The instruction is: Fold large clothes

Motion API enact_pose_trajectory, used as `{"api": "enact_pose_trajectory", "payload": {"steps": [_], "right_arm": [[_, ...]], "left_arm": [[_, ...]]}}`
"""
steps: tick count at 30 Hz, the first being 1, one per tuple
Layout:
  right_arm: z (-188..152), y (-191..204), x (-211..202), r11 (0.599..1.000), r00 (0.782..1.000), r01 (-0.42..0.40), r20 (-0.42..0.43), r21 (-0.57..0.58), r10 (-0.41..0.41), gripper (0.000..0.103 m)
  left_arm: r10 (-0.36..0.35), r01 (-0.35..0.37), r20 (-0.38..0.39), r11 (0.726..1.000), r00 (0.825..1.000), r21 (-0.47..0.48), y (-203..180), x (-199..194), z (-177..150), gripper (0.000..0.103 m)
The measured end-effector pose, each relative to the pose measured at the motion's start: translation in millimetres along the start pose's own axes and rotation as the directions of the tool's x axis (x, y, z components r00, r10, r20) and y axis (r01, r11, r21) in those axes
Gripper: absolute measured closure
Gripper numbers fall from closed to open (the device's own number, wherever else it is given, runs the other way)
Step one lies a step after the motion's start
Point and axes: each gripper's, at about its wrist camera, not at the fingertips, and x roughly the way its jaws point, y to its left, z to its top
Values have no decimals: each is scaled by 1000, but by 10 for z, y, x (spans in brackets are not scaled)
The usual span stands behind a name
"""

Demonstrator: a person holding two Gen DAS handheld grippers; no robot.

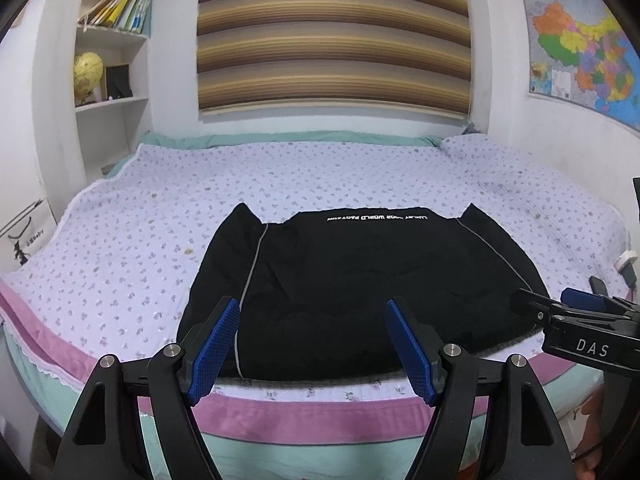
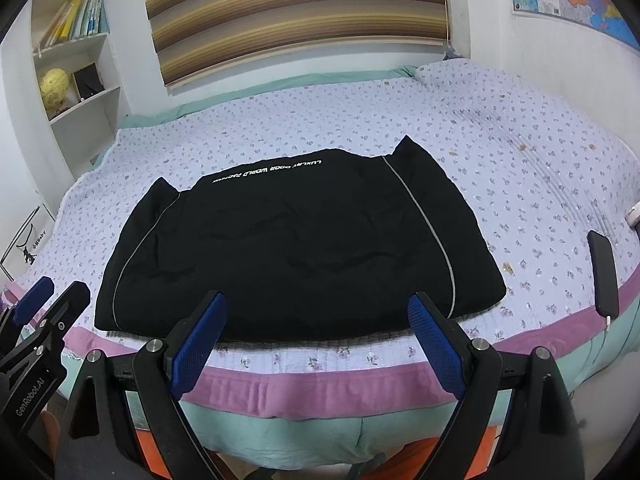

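Left gripper (image 1: 312, 344) stood with jaws wide apart, nothing between the blue pads (image 1: 214, 344); it hung above the near edge of the bed (image 1: 120, 208), short of the cloth. Seen from the right wrist camera it sat at the far left, beside the pink border (image 2: 280, 388).

Black garment (image 1: 360, 280) lay flat on the floral quilt (image 1: 140, 240), close to the near edge and roughly centred between the two grippers. It was already doubled into a broad rectangle: two pointed corners at the far end, grey piping (image 1: 250, 276) curving down each side, a line of white lettering (image 1: 378, 218) along the far edge (upside down from here, not fully legible). Surface shallowly wrinkled; near hem looked thick, several layers stacked.

Handling, judged: soft, limp, light-to-moderate weight, no stiffness to hold a shape. It should drape and sag when lifted by one point, so both near corners need taking together. The fabric had a slight sheen and may slide on the pads; pinch the full thickness of the hem, not the top layer only, or the layers will peel apart.

Right gripper (image 2: 318, 344) also spread wide and empty, poised over the near hem toward the right piping (image 2: 436, 248). A dark phone (image 2: 604, 276) lay on the quilt well to the right, clear of the garment.
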Motion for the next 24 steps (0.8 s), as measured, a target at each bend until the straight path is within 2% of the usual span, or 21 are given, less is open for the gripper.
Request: {"api": "enact_pose_trajectory", "payload": {"steps": [13, 18, 22, 24], "right_arm": [[-15, 6, 65, 1000, 1000, -9, -19, 9, 9, 10], [-29, 18, 100, 1000, 1000, -10, -29, 8, 11, 10], [-34, 29, 146, 1000, 999, -8, -40, -4, 8, 10], [-40, 42, 162, 1000, 999, -4, -44, -6, 4, 10]], "left_arm": [[13, -13, -24, 1000, 1000, 12, -55, 65, -21, 26], [117, -118, 14, 990, 993, 71, -136, 69, -29, 26], [130, -132, 26, 989, 991, 73, -147, 86, -19, 26], [165, -168, 48, 984, 985, 59, -129, 73, -18, 27]]}}
